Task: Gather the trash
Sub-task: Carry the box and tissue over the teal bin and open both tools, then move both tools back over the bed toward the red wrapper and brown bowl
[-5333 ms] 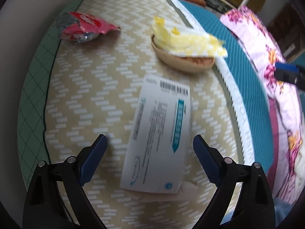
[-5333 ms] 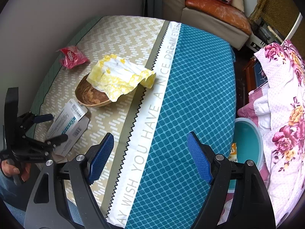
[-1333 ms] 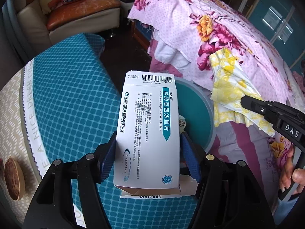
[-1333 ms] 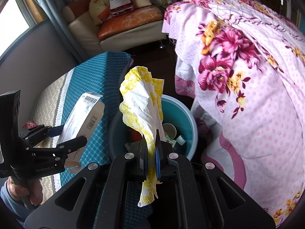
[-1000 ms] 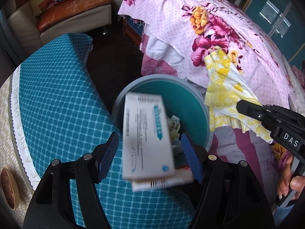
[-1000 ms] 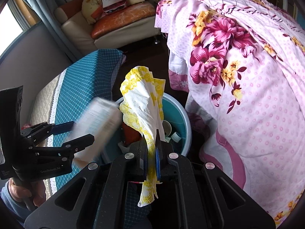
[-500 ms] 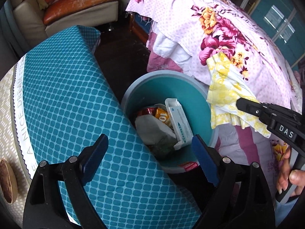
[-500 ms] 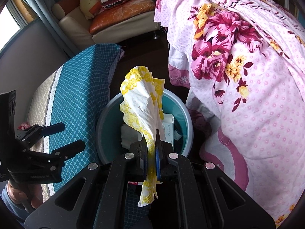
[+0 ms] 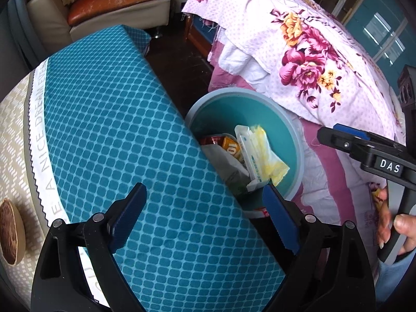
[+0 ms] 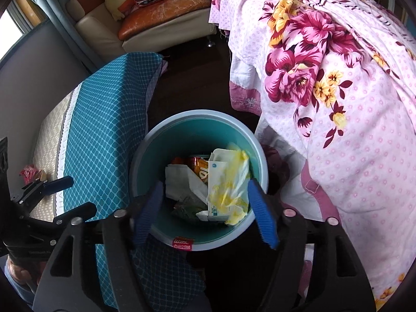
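A teal round bin [image 9: 295, 140] [image 10: 166, 132] stands on the floor between the table and the bed. Inside lie a white medicine box [image 9: 251, 161] [image 10: 215, 182], a yellow-and-white wrapper [image 9: 267, 153] [image 10: 231, 189] and other packets. My left gripper [image 9: 205, 215] is open and empty above the teal tablecloth, beside the bin. My right gripper [image 10: 205, 208] is open and empty directly above the bin; it also shows at the right of the left wrist view [image 9: 335, 132]. A red wrapper [image 10: 30, 173] lies on the far side of the table.
The table [image 9: 104, 119] with a teal and beige cloth stands left of the bin. A brown bowl [image 9: 11, 236] sits on its beige part. A bed with a pink floral cover [image 10: 338, 91] is right of the bin. A sofa [image 10: 161, 18] stands behind.
My right gripper has opened and the yellow wrapper has dropped into the bin, onto the medicine box. My left gripper has stayed open and drawn back slightly over the table.
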A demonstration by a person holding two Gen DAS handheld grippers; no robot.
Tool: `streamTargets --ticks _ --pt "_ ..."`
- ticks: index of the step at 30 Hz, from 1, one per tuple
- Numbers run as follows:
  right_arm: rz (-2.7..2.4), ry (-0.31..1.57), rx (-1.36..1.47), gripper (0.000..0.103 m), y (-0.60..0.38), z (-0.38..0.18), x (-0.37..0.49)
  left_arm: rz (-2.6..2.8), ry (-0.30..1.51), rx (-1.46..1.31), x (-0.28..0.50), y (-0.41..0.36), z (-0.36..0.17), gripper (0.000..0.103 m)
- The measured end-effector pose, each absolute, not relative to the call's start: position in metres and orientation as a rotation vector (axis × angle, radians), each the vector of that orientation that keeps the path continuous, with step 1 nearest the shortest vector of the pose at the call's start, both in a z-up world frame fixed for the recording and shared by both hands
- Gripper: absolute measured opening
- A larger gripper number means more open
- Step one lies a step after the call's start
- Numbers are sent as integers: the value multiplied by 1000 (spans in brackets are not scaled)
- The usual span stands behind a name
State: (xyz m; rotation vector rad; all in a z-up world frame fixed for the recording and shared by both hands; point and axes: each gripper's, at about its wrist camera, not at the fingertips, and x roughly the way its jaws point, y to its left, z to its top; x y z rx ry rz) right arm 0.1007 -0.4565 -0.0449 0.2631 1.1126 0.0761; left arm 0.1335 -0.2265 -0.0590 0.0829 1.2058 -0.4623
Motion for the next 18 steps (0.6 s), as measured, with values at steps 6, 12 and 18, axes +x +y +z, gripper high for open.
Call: streamTargets --ticks 6,12,18 --pt "80 1132 260 72 -447 -39 100 -456 1200 58 128 -212 -56 91" --pt "92 1141 243 74 -430 -30 97 -452 1183 38 121 -195 -49 92" --pt "107 1141 208 75 -407 -20 92 -441 1159 5 113 -170 -39 92"
